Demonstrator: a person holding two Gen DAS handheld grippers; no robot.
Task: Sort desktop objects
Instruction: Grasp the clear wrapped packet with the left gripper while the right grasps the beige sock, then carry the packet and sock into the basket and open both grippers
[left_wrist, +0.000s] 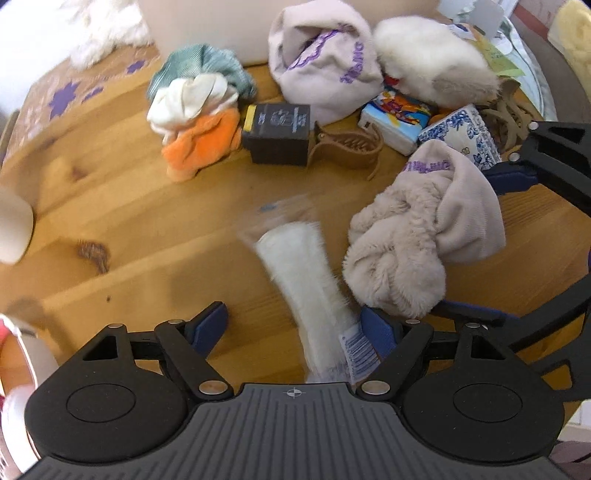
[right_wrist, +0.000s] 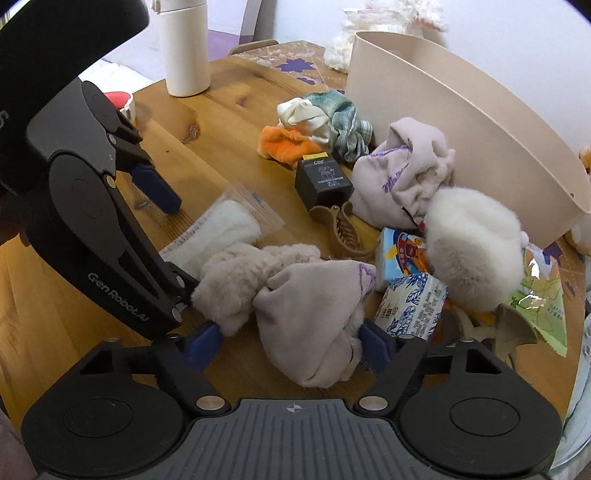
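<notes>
A white furry item in a clear plastic sleeve (left_wrist: 310, 280) lies on the wooden table (left_wrist: 147, 236) between the open jaws of my left gripper (left_wrist: 291, 328); it also shows in the right wrist view (right_wrist: 218, 229). My right gripper (right_wrist: 288, 343) is open, its jaws standing on either side of a beige fleece slipper (right_wrist: 295, 295), which also shows in the left wrist view (left_wrist: 424, 236). The left gripper (right_wrist: 162, 192) appears at the left of the right wrist view.
A second beige slipper (right_wrist: 406, 166), a white fluffy ball (right_wrist: 476, 243), a black box (right_wrist: 323, 181), a brown hair claw (right_wrist: 343, 229), tissue packs (right_wrist: 413, 306), rolled cloths (right_wrist: 317, 122), a beige bin (right_wrist: 461, 122) and a white bottle (right_wrist: 184, 48) crowd the table.
</notes>
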